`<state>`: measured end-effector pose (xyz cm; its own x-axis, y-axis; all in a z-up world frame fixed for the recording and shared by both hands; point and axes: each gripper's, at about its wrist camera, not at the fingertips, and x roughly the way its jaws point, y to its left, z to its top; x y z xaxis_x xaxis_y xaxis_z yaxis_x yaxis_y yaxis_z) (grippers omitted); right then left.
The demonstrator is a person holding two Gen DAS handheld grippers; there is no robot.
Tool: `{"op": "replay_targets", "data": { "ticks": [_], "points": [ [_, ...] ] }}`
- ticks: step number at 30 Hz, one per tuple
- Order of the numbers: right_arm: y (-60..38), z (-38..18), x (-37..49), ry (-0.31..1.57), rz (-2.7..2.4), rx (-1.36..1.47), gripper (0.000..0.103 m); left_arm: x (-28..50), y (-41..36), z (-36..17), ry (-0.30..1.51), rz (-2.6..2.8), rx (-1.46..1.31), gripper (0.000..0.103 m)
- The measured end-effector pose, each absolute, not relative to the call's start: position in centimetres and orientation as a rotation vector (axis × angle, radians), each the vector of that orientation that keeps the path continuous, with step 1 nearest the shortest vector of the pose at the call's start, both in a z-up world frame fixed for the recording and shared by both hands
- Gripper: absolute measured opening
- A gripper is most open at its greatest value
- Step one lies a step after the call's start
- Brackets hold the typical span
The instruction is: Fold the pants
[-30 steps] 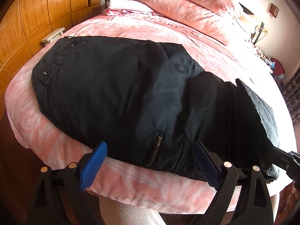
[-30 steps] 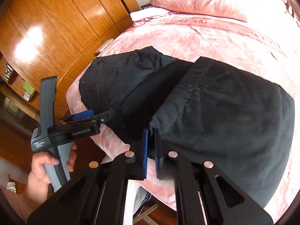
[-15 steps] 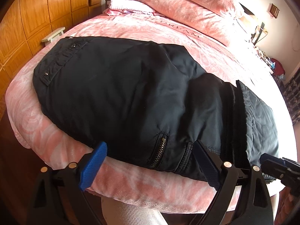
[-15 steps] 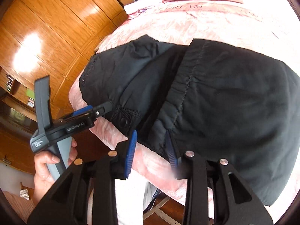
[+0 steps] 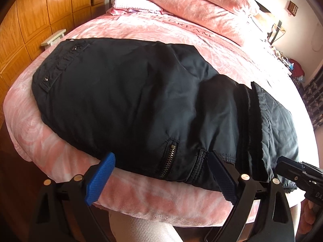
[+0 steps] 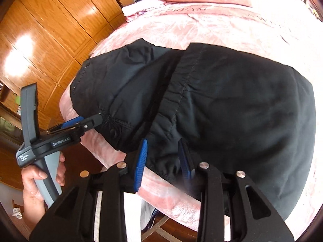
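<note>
Black pants lie folded on the pink bed cover, a zip pocket at the near edge. My left gripper is open wide at that edge, its blue fingers on either side of the pocket and not pressing. In the right wrist view the pants show a folded-over layer with a stitched hem. My right gripper is open, with the pants' near edge loose between its pads. A hand holds the left gripper at the pants' left corner. The right gripper shows at the right edge.
Wooden wardrobe doors stand along the bed's left side, with a small white stool beside them. Pink pillows and a folded white towel sit at the bed's head. A white-clad leg is below the bed's edge.
The right gripper went from shut on a raised fold of the pants to open. The fold dropped and lies flat. The right gripper sank slightly; the left stayed put.
</note>
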<state>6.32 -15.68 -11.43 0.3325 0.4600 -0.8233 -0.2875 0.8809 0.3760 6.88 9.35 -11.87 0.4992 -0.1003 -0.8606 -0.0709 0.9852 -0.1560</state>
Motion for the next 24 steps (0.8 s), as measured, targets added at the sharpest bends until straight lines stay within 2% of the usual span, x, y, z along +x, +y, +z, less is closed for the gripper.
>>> {"op": "replay_targets", "data": {
  "ticks": [5,8,12,15,24],
  "points": [
    [-14.1,-11.4,7.4,1.138,0.513,0.140,0.033,7.5,13.9,-10.2,1.024,0.060,-0.123,0.094],
    [-13.0,-11.7,8.1,1.155,0.539,0.149,0.033,8.0,18.3,-10.2,1.036,0.092,-0.183,0.094],
    [-11.8,-11.9,8.8,1.164,0.551,0.144,0.033,8.7,24.5,-11.4,1.059,0.126,-0.372,0.091],
    [-11.6,-12.0,9.0,1.169,0.544,0.136,0.033,9.1,28.2,-13.1,1.065,0.122,-0.578,0.075],
    [-11.4,-13.2,9.7,1.200,0.526,0.141,0.032,10.6,32.0,-16.7,1.037,0.067,-0.858,0.074]
  ]
}}
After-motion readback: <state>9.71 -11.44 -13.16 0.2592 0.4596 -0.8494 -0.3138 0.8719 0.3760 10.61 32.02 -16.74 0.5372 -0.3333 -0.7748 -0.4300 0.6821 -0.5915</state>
